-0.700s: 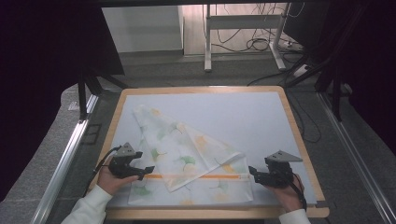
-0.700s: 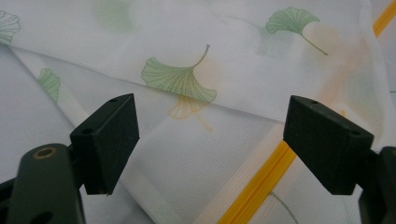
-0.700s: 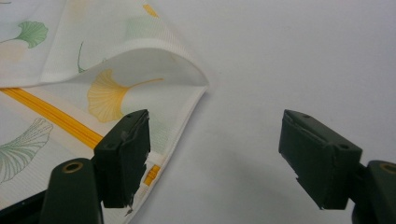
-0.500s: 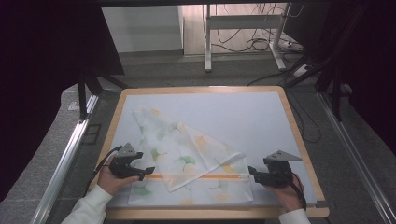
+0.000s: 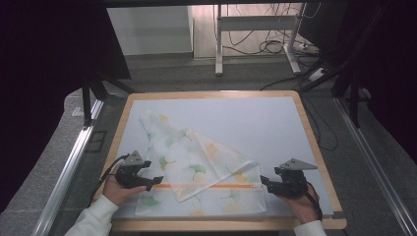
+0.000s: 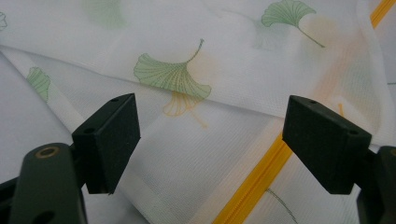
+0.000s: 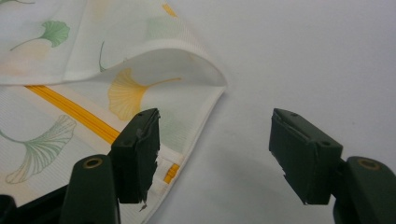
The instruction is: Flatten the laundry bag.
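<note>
Mesh bag (image 5: 196, 167) half-folded on the counter (image 5: 305, 147)'s near half. Left gripper (image 5: 156, 181) and right gripper (image 5: 264, 183) sit at its zipper (image 5: 206, 186) ends, jaws apart, nothing clamped. Next: probably pinch both near corners, fold again.

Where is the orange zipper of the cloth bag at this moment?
In the high view, the orange zipper runs across the near part of the cloth bag, between the left gripper and the right gripper, near the table's front edge.
</note>
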A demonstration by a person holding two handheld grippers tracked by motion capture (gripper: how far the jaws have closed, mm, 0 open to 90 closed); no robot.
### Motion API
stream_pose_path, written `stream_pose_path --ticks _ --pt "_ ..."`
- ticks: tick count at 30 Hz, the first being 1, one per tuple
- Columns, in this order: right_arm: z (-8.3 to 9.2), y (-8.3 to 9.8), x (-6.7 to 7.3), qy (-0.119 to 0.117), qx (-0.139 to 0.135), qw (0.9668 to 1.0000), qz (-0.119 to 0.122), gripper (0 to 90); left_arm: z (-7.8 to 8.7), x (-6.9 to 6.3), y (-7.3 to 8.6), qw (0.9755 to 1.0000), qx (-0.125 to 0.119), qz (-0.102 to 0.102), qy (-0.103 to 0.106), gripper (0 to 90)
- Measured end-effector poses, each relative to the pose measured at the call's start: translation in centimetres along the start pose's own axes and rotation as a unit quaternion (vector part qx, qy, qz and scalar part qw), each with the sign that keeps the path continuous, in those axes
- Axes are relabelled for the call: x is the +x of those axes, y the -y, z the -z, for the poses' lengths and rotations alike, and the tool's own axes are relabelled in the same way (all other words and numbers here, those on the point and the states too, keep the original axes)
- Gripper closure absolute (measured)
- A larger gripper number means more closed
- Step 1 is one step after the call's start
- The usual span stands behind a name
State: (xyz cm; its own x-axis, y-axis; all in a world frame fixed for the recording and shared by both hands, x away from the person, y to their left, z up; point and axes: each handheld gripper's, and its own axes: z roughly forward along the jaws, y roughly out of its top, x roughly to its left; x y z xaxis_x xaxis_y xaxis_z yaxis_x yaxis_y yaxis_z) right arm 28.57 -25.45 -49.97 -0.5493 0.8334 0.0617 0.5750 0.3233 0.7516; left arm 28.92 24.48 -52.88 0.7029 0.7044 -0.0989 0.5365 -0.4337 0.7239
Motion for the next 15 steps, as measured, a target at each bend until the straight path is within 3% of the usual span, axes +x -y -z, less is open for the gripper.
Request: stream_pose_path --ticks 7,15 --pt "0.2 -0.7 0.7 -0.013 0.001 0.9999 0.0 33.3 0.0 -0.1 0.0 1.0 0.002 -0.001 0.0 18.9" --pt "0.2 -1.9 1.7 -0.029 0.001 0.9995 0.016 32.9 -0.2 -0.1 0.0 1.0 0.005 -0.001 0.001 18.9"
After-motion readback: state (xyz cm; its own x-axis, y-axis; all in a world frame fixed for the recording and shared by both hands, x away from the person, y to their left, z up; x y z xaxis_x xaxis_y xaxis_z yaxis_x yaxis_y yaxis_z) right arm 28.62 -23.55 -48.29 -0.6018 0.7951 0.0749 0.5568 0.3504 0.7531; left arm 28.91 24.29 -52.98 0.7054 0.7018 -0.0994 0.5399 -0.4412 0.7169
